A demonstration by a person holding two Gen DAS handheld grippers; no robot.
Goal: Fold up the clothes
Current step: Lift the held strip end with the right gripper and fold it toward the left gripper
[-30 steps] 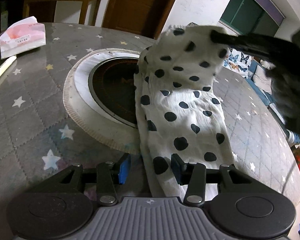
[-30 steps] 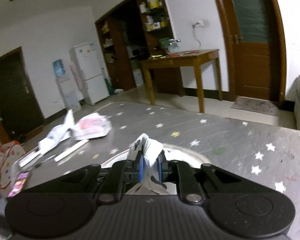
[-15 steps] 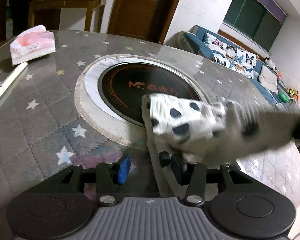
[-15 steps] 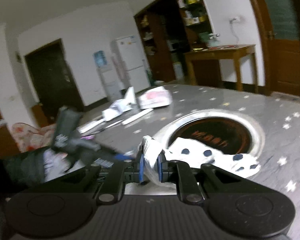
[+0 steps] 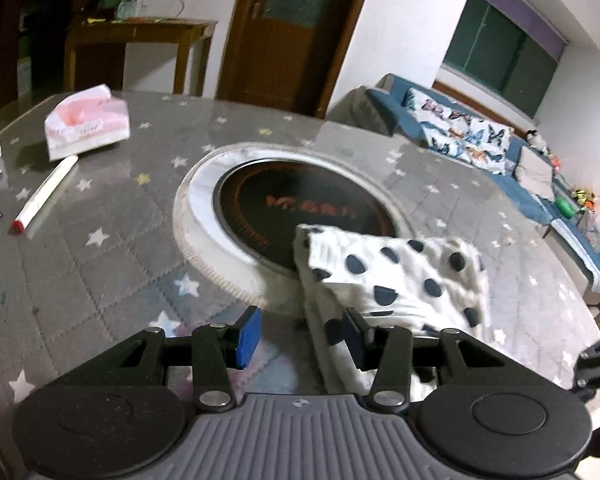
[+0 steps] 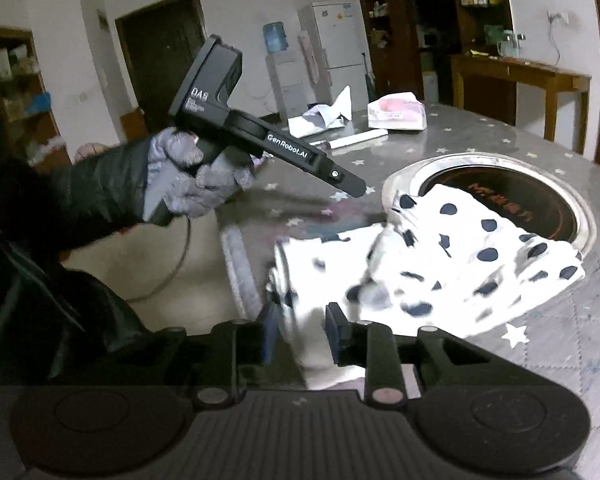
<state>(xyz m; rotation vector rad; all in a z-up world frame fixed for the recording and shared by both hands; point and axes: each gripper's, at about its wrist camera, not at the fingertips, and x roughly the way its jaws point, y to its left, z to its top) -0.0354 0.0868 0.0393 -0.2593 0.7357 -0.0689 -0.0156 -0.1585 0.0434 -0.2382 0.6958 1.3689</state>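
Note:
A white cloth with black dots (image 5: 396,276) lies folded on the grey star-patterned table, partly over the round inset hob (image 5: 300,204). My left gripper (image 5: 300,332) is open just above the table, with the cloth's near edge by its right finger. In the right wrist view the cloth (image 6: 460,256) lies in a blurred heap. My right gripper (image 6: 300,330) is open, with the cloth's near end between its fingers. The left gripper's body (image 6: 260,140) shows there, held up in a gloved hand.
A pink tissue pack (image 5: 86,126) and a white marker (image 5: 44,196) lie on the far left of the table. Paper scraps (image 6: 324,114) sit beyond them. The table edge (image 6: 240,264) is near my right gripper. A blue sofa (image 5: 500,160) stands at the right.
My right gripper carried the raised end of the cloth over and down onto the lower half, then opened. The left gripper drew back and up slightly.

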